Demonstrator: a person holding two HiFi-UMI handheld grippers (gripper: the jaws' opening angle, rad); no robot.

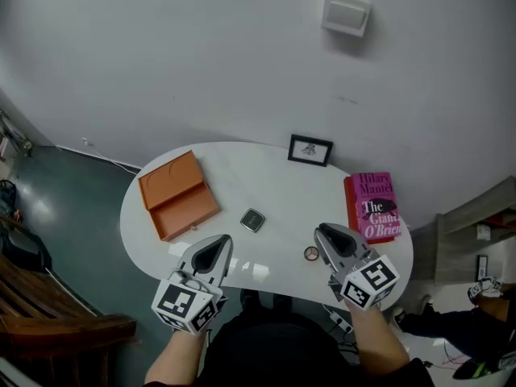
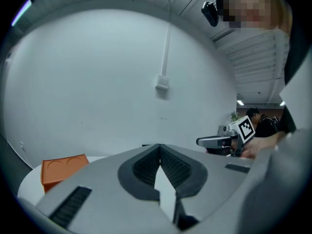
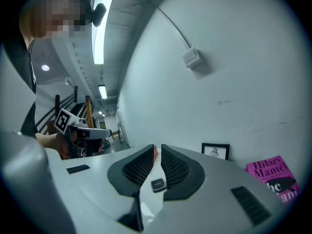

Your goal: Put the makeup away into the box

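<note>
On the white oval table (image 1: 274, 180) an orange box (image 1: 177, 196) lies open at the left, empty. A small black square compact (image 1: 253, 219) sits in the middle, and a little round makeup piece (image 1: 311, 254) lies near the front edge. My left gripper (image 1: 219, 242) hovers over the front edge, shut and empty, just right of the box. My right gripper (image 1: 324, 230) is shut and empty too, right beside the round piece. In the right gripper view the compact (image 3: 158, 185) shows on the table beyond the closed jaws. The left gripper view has the orange box (image 2: 63, 169) at lower left.
A pink book (image 1: 372, 206) lies at the table's right end and a small framed picture (image 1: 310, 150) stands at the back by the wall. A wooden bench (image 1: 48, 313) is at the lower left. A person sits on the floor at the far right (image 1: 476, 329).
</note>
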